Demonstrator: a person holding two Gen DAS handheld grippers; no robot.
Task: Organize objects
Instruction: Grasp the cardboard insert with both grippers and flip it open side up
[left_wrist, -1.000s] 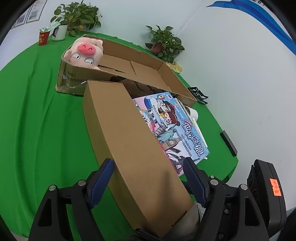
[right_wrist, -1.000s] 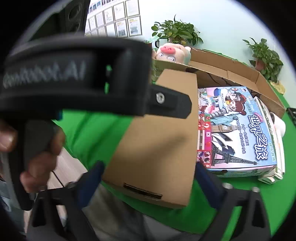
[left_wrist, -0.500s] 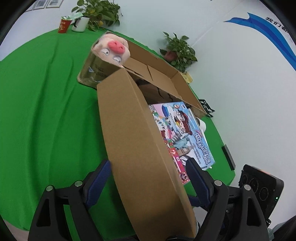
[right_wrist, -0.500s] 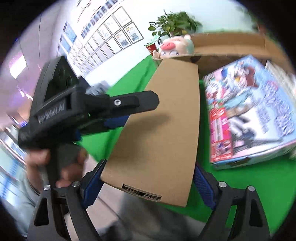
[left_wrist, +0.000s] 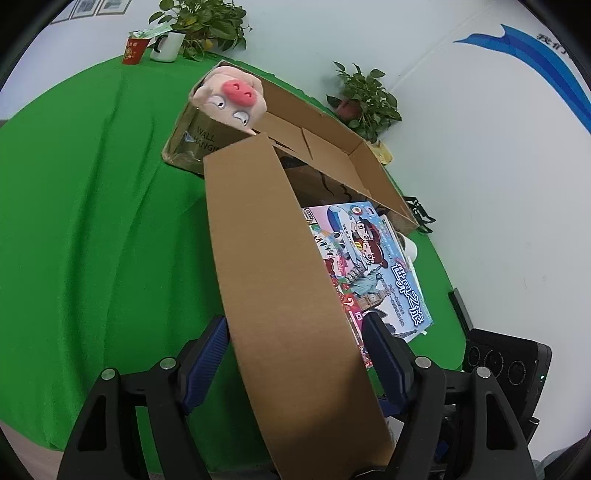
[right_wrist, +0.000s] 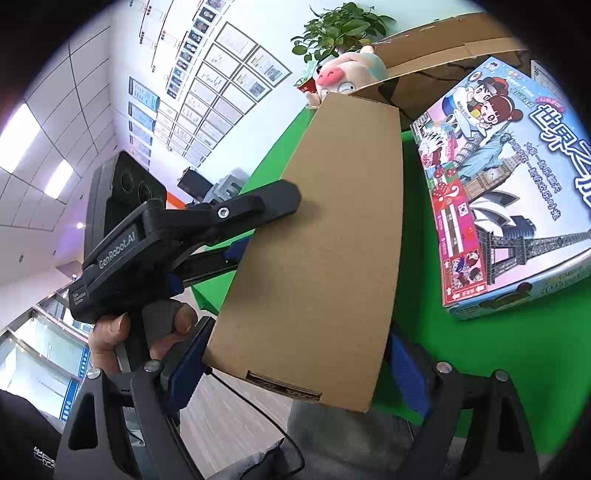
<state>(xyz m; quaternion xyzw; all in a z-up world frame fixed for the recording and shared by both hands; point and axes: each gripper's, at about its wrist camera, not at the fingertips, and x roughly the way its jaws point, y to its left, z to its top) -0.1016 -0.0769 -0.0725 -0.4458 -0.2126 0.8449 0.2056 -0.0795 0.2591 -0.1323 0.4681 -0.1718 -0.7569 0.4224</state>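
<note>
A long brown cardboard flap (left_wrist: 280, 280) of the open cardboard box (left_wrist: 332, 147) runs between the fingers of both grippers. My left gripper (left_wrist: 295, 354) is shut on the flap's sides; in the right wrist view its black finger (right_wrist: 258, 206) lies on the flap (right_wrist: 325, 240). My right gripper (right_wrist: 295, 365) is shut on the flap's near end. A pink plush pig (left_wrist: 232, 96) sits at the box's far corner (right_wrist: 343, 74). A colourful board-game box (left_wrist: 369, 266) lies right of the flap (right_wrist: 498, 184).
The green tablecloth (left_wrist: 92, 221) covers a round table. A potted plant (left_wrist: 365, 103), a white mug (left_wrist: 166, 46) and a red cup (left_wrist: 135, 50) stand at the far edge. A black object (left_wrist: 461, 306) lies at the right edge.
The flap has been lifted and tilted up. The right gripper has rolled and swung left, so the left gripper and hand show beside the flap.
</note>
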